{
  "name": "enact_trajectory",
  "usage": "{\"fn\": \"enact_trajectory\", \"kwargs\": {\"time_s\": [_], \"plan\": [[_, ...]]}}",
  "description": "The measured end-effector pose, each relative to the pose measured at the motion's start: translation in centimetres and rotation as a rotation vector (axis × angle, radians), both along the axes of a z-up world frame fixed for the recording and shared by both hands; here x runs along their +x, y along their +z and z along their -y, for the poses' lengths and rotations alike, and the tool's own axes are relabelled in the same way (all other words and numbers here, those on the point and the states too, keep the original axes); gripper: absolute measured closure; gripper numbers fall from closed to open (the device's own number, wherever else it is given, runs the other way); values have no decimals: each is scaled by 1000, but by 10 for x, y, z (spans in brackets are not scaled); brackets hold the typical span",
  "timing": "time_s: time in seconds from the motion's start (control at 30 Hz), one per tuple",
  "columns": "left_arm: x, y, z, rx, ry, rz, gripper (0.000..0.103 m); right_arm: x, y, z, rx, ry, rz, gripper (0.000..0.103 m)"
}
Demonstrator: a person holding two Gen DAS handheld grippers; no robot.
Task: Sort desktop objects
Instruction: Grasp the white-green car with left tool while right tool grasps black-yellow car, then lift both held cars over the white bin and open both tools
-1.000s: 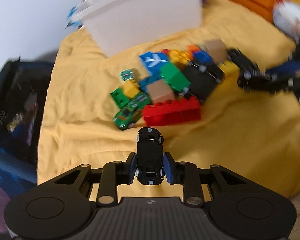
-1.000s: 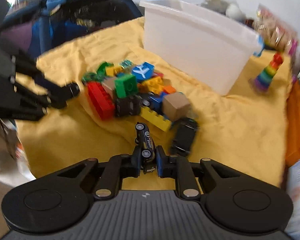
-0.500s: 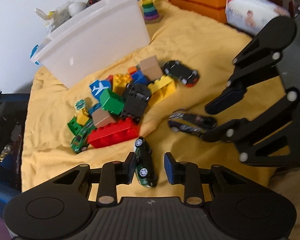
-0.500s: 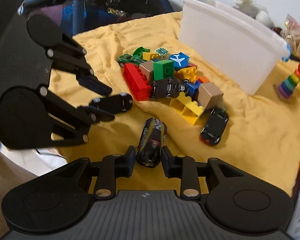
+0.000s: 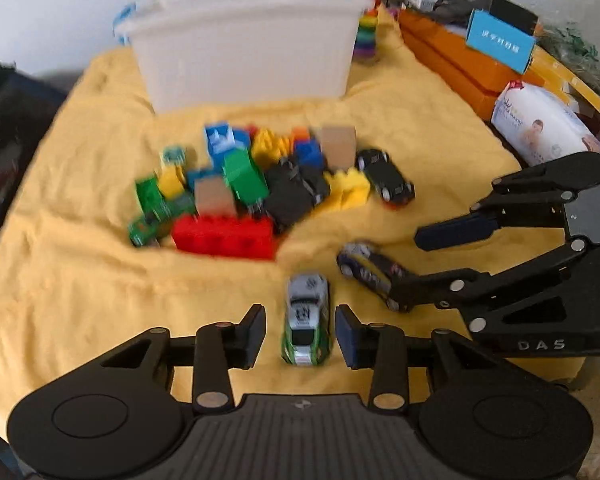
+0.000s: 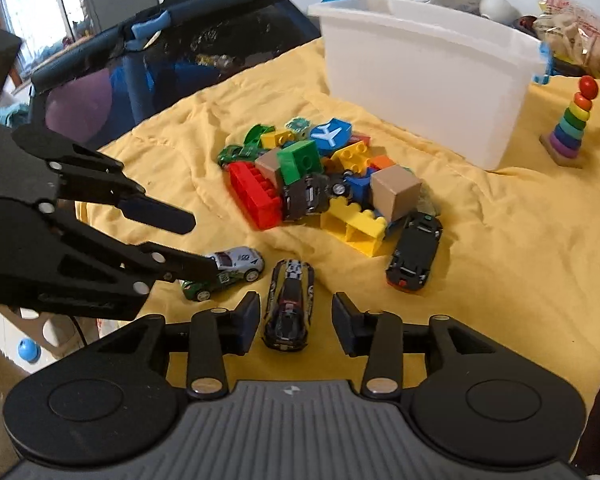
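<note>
1. Toy cars come nearest: a green-and-white die-cast car (image 5: pixel 306 320) lies on the yellow cloth (image 5: pixel 80 280) between the fingers of the left gripper (image 5: pixel 300 334), its long axis running straight along them – the jaws are opening, the pads clear of its flanks.
2. A black-and-gold toy car (image 6: pixel 289 306) lies the same way inside the right gripper (image 6: pixel 294 322), whose jaws are also opening, holding nothing.
3. Both cars sit side by side, just apart, each nearer its own gripper.
4. Beyond lies a mixed heap of plastic building blocks (image 6: pixel 320 176), with a black toy car (image 6: pixel 414 252) at its right edge, closer to the right gripper.
5. Farthest stands a translucent white plastic bin (image 6: pixel 424 76).
</note>
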State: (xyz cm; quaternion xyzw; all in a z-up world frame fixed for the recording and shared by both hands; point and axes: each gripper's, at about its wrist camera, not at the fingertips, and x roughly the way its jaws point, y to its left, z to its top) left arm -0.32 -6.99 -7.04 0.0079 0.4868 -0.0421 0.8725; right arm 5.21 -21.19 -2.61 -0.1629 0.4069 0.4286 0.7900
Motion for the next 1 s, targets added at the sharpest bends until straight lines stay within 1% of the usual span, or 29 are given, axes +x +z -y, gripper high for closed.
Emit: {"fn": "enact_trajectory", "kwargs": {"time_s": [0.1,0.17,0.23,0.27,0.33,0.4,0.43,0.47,0.57,0.7,0.8,0.87,0.93,1.0], "plan": [[3,-12,7,55,-7,-23,61,-4,-7,-9,-41,14,17,59],[7,-18,7,68,-14,-33,61,-4,-13,-14,-63,9,28,60],[8,-23,5,74,-29,-42,62,1,-20,-17,-81,-3,19,60],[8,-23,4,73,-39,-37,63,3,-24,-19,-88,-7,10,60],[9,-22,3,61,-49,-41,70,4,-29,-19,-92,-6,2,61],[11,-20,2,57,-57,-45,70,1,-30,-19,-92,11,18,65],[11,-18,0,55,-59,-40,70,0,-30,-19,-97,24,28,70],[12,-15,-1,56,-61,-34,70,-2,-28,-20,-100,29,33,70],[20,4,-10,45,-43,11,70,0,-21,-20,-101,23,36,70],[45,41,-26,42,0,110,70,18,8,-17,-48,-34,94,70],[77,74,-38,50,15,195,70,44,36,-17,9,-97,160,70],[98,93,-49,38,32,238,70,66,55,-20,43,-137,204,70],[122,111,-60,45,51,286,70,89,71,-25,67,-170,251,70],[145,121,-69,63,66,321,70,111,87,-29,87,-204,296,70]]}}
